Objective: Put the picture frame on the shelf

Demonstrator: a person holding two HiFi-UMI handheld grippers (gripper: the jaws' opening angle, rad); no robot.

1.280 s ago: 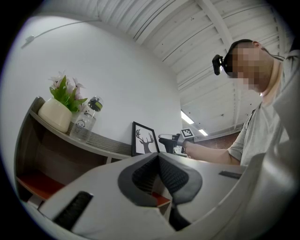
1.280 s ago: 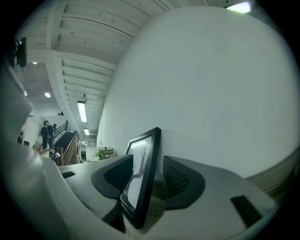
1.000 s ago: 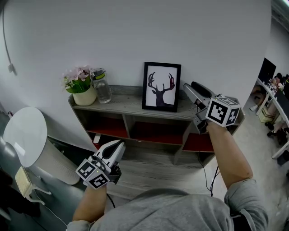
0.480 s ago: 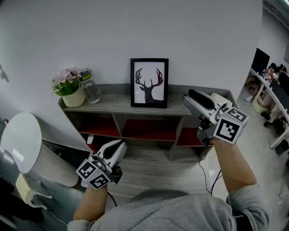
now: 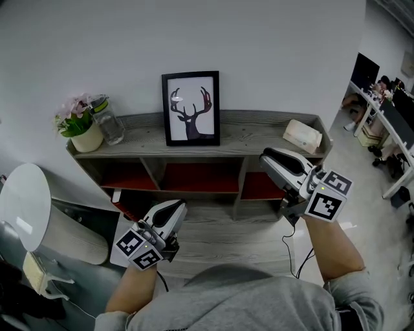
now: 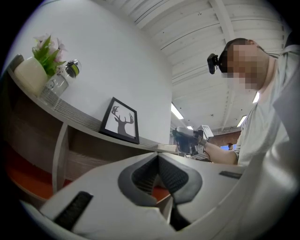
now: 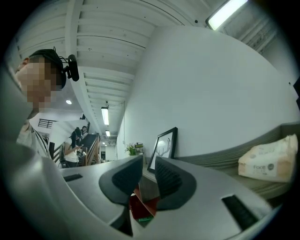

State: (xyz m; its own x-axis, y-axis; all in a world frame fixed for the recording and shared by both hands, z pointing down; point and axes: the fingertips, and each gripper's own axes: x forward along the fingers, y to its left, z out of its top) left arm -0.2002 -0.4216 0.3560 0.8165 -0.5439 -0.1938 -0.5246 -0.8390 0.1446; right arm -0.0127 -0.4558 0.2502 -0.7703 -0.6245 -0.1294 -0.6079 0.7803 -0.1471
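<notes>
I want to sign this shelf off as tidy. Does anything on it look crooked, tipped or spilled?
Nothing stands out. The picture frame stands upright at the wall on the shelf top, the flower pot and jar are upright at its left end, and the tissue pack lies flat at the right.

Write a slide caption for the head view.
Deer picture frame stands upright on the shelf, between a flowerpot and a tissue pack.

An office: white desks [image 5: 398, 132] with dark flat monitors [image 5: 364, 70] stand at the far right, and long fluorescent strip lights [image 7: 225, 13] line the white ribbed ceiling [image 6: 201, 33].
</notes>
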